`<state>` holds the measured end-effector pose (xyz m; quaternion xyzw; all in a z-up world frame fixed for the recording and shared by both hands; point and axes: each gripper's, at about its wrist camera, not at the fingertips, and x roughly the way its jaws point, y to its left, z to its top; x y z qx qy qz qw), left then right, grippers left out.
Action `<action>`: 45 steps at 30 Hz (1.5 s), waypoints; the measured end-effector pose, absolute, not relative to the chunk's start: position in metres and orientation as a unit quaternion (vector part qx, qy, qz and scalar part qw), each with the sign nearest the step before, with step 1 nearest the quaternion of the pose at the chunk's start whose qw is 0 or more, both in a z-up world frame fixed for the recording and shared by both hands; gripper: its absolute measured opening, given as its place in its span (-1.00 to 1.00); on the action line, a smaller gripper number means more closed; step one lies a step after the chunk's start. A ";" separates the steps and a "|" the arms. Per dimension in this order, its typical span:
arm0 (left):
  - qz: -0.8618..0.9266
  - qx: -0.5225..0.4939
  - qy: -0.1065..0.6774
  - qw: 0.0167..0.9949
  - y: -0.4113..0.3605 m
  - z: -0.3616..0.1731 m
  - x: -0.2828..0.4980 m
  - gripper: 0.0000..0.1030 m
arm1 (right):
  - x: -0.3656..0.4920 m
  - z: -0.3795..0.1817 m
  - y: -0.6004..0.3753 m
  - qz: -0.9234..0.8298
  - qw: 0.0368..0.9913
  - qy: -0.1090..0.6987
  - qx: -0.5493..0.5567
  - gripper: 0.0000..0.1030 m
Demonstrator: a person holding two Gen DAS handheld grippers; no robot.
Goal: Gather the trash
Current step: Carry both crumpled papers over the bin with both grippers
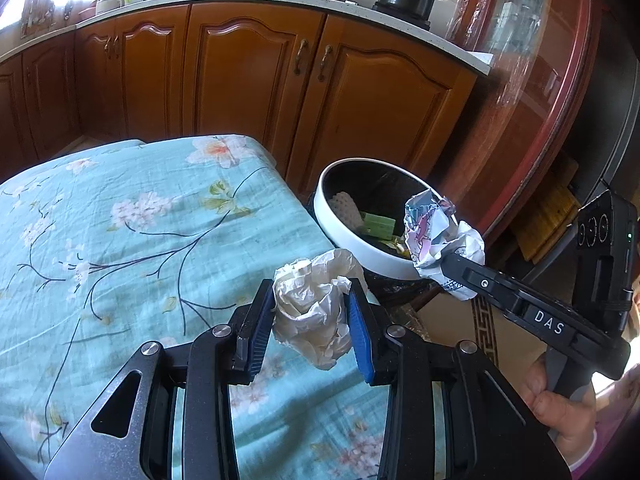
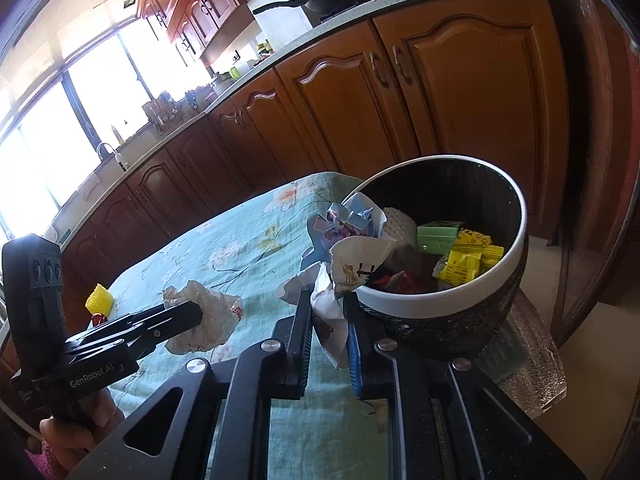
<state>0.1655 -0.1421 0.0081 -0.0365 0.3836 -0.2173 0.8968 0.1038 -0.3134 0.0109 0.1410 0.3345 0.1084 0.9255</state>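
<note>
Two claws [image 1: 310, 320] [image 2: 330, 332] clamped on crumpled paper [image 1: 312, 312]

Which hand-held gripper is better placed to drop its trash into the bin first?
Right hand-held gripper: its printed wrapper hangs at the bin rim. The left hand-held gripper, holding white paper, is over the table.

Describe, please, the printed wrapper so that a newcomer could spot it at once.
Find the white-rimmed trash bin beside the floral tablecloth. At its near rim the right claw holds a crumpled printed wrapper. Its blue and pink print distinguishes it from the plain white wad in the left claw.
</note>
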 end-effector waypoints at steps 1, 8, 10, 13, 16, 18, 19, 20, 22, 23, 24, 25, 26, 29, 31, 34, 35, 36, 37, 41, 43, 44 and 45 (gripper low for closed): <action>-0.219 -0.035 0.383 0.897 -0.145 0.009 0.166 -0.34 | 0.102 0.011 -0.317 0.105 0.926 0.334 0.142 -0.70; -0.235 -0.022 0.379 0.895 -0.167 0.013 0.173 -0.34 | 0.099 0.009 -0.338 0.086 0.927 0.332 0.150 -0.70; -0.239 -0.019 0.378 0.894 -0.173 0.015 0.175 -0.34 | 0.099 0.009 -0.342 0.081 0.928 0.331 0.151 -0.70; -0.243 -0.016 0.377 0.894 -0.183 0.016 0.180 -0.34 | 0.100 0.010 -0.347 0.075 0.928 0.331 0.152 -0.70; -0.245 -0.011 0.376 0.893 -0.192 0.016 0.186 -0.34 | 0.101 0.010 -0.351 0.070 0.929 0.331 0.151 -0.70; -0.247 -0.007 0.377 0.893 -0.197 0.016 0.190 -0.34 | 0.103 0.011 -0.352 0.067 0.929 0.332 0.148 -0.70; -0.248 -0.006 0.377 0.892 -0.200 0.016 0.193 -0.34 | 0.104 0.011 -0.353 0.065 0.929 0.332 0.147 -0.70; -0.249 -0.004 0.377 0.892 -0.203 0.017 0.196 -0.34 | 0.105 0.011 -0.353 0.064 0.929 0.333 0.146 -0.70; -0.250 0.000 0.377 0.892 -0.208 0.017 0.203 -0.34 | 0.109 0.012 -0.355 0.062 0.930 0.333 0.142 -0.69; -0.250 0.001 0.377 0.892 -0.211 0.017 0.205 -0.34 | 0.111 0.013 -0.356 0.061 0.930 0.333 0.140 -0.69; -0.250 0.002 0.377 0.892 -0.213 0.017 0.209 -0.34 | 0.113 0.013 -0.357 0.061 0.931 0.333 0.139 -0.69; -0.250 0.003 0.377 0.892 -0.215 0.017 0.212 -0.34 | 0.115 0.014 -0.358 0.060 0.931 0.334 0.136 -0.69; -0.249 0.003 0.379 0.891 -0.217 0.016 0.215 -0.34 | 0.118 0.014 -0.359 0.059 0.931 0.334 0.134 -0.69; -0.250 0.001 0.384 0.889 -0.222 0.014 0.225 -0.34 | 0.125 0.016 -0.362 0.056 0.932 0.334 0.129 -0.69; -0.249 0.003 0.386 0.888 -0.226 0.014 0.230 -0.34 | 0.130 0.016 -0.363 0.054 0.932 0.335 0.124 -0.69; -0.247 0.005 0.388 0.888 -0.231 0.012 0.238 -0.34 | 0.137 0.016 -0.365 0.053 0.932 0.338 0.119 -0.69; -0.247 0.006 0.387 0.888 -0.233 0.012 0.241 -0.34 | 0.139 0.015 -0.366 0.052 0.932 0.339 0.118 -0.69; -0.246 0.007 0.387 0.888 -0.235 0.012 0.244 -0.34 | 0.141 0.015 -0.367 0.051 0.931 0.341 0.117 -0.69; -0.246 0.006 0.388 0.888 -0.237 0.012 0.247 -0.34 | 0.143 0.014 -0.368 0.051 0.931 0.343 0.116 -0.68; -0.245 0.005 0.393 0.886 -0.243 0.010 0.260 -0.34 | 0.151 0.013 -0.370 0.049 0.930 0.348 0.110 -0.68; -0.244 0.006 0.395 0.885 -0.246 0.009 0.264 -0.34 | 0.154 0.012 -0.370 0.048 0.929 0.351 0.106 -0.68; -0.244 0.007 0.396 0.885 -0.247 0.009 0.266 -0.34 | 0.156 0.012 -0.370 0.048 0.929 0.353 0.104 -0.68; -0.244 0.007 0.397 0.885 -0.249 0.008 0.267 -0.34 | 0.158 0.012 -0.371 0.048 0.929 0.354 0.101 -0.68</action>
